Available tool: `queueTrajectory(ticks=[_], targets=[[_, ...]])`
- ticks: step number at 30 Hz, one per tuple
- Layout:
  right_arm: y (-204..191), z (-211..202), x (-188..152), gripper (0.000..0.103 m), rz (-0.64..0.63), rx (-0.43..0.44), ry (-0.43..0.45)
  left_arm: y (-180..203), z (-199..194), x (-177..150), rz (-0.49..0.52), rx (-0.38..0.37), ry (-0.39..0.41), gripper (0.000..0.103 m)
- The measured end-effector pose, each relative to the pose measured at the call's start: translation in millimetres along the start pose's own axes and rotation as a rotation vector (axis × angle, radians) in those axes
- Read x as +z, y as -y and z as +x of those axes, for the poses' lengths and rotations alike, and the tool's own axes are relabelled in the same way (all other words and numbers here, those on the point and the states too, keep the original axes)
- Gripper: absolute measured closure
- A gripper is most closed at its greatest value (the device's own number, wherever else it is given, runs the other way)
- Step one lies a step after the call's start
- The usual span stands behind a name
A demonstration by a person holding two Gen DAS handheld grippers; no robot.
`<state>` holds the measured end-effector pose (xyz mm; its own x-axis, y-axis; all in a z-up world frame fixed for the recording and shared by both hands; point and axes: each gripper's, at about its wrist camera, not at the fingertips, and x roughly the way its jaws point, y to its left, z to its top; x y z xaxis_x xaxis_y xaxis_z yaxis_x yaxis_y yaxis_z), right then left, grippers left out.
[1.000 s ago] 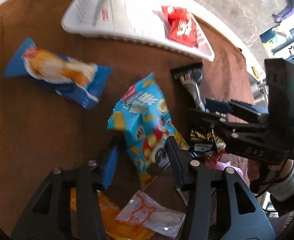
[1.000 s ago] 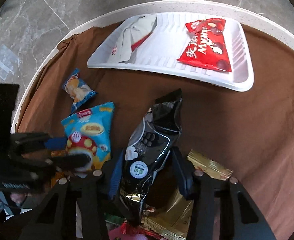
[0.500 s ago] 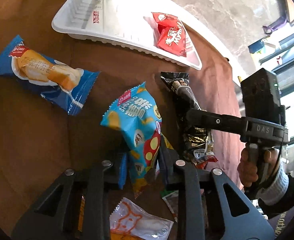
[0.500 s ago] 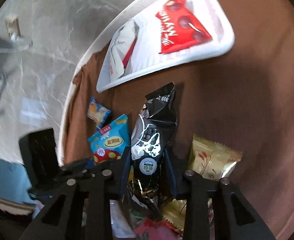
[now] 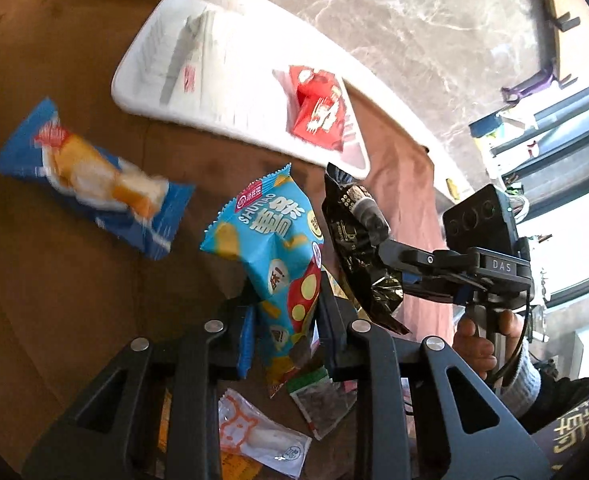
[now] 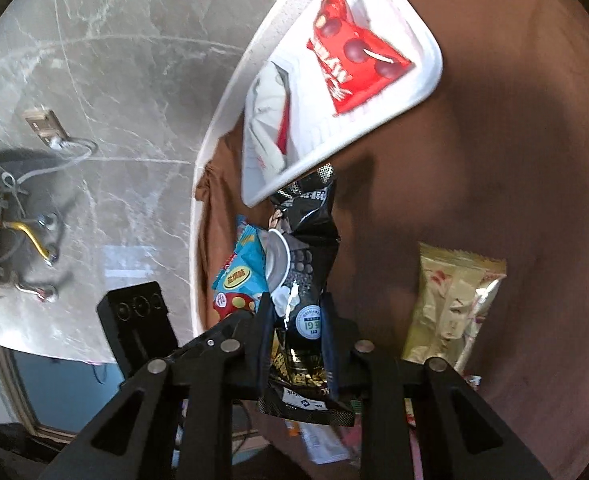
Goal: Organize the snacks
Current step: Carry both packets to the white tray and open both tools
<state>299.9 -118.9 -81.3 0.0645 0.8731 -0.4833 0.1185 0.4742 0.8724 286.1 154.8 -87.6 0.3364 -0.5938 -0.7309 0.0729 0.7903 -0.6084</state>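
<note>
Pinching hard, the left gripper (image 5: pixel 284 332) has its narrow jaws clamped on a light-blue snack bag (image 5: pixel 272 240), which stands up at the centre of the left wrist view, clear of the brown cloth (image 5: pixel 74 280). Over in the right wrist view, the right gripper (image 6: pixel 296 340) jaws are closing on a black snack packet (image 6: pixel 304 280), gripped at lower centre with its top reaching up toward the white tray (image 6: pixel 426 84). That tray sits in the upper part of the frame, carrying a red packet (image 6: pixel 354 52) and a white wrapper (image 6: pixel 266 120). Left of centre in the left wrist view, a dark-blue cake packet (image 5: pixel 94 188) lies on the cloth. A beige packet (image 6: pixel 454 304) lies at right in the right wrist view.
</note>
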Motion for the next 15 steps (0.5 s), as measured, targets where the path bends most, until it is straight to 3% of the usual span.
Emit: queueTrajectory(ticks=[5, 15], targets=[[-14.5, -11.8, 17.8, 0.08, 0.025, 0.069, 0.033, 2.1, -11.2, 27.2, 0.032, -0.009, 0.043, 0.08], [-27.9, -9.4, 73.2, 0.08, 0.04, 0.1, 0.105, 3.5, -7.5, 97.5, 0.106, 0.018, 0.101, 0.08]])
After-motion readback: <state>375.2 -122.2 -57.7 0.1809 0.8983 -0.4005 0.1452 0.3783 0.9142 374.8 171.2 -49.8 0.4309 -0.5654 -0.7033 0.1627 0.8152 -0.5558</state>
